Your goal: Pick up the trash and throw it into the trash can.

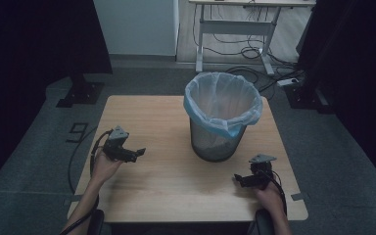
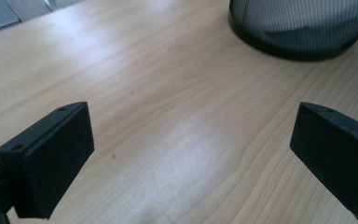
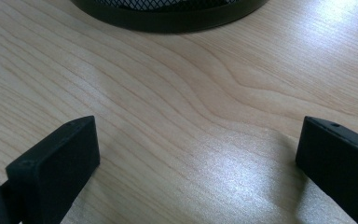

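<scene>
— Left claw (image 1: 138,152)?
— Spread wide, nothing held; hovering low over the bare wood of the bench (image 1: 142,112), aimed inward toward the mesh bin (image 1: 219,142). In the left gripper view, only grain between the two black pads, with the bin's dark base just beyond at upper right.

— Right claw (image 1: 239,179)?
— Equally wide, equally empty. Parked near the bench's front right corner, pointing left and slightly toward the bin; bottom ring of the bin (image 3: 168,18) across the top of the right gripper view.

— And the bin itself?
— Upright, right of centre on the bench, between the two claws and a little farther back, touched by neither. Pale blue liner (image 1: 223,100) folded over the rim, probably to keep the bag from slipping down inside.

— Why the mirrored stance?
— Likely readiness: one claw per side, both gaping, suited to closing in on the liner's rim or steadying the bin from opposite flanks. Just a judgement.
</scene>
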Demonstrator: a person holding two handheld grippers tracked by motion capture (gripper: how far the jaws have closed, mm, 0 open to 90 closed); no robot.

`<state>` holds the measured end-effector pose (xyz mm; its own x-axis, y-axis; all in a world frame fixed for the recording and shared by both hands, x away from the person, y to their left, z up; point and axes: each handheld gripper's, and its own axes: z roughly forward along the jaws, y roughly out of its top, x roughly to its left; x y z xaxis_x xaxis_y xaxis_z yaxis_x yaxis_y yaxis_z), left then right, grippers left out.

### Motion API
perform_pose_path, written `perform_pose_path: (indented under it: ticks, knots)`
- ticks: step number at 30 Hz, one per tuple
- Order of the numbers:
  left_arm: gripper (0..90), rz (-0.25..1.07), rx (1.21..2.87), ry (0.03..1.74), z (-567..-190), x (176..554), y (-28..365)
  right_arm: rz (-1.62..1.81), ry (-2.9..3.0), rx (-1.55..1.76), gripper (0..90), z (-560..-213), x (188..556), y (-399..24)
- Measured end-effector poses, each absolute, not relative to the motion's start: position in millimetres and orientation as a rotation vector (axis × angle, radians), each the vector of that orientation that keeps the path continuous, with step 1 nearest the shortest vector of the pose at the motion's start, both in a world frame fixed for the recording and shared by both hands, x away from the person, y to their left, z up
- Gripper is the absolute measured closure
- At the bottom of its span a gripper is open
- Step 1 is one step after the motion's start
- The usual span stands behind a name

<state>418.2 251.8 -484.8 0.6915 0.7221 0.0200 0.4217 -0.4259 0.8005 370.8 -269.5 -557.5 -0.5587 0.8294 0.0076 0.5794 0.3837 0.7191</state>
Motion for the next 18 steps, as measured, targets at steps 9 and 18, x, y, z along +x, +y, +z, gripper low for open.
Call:
perform_pose_path:
  ticks: [9, 18]
  knots:
    - [0.0, 0.454, 2.154, 0.9, -523.1, 408.8, 250.4, 0.979, 2.294, 1.225, 0.0, -557.5, 370.8, -269.5]
    - [0.0, 0.413, 2.255, 0.954, -547.7, 409.6, 253.2, 0.979, 2.294, 1.224, 0.0, -557.5, 370.9, -269.5]
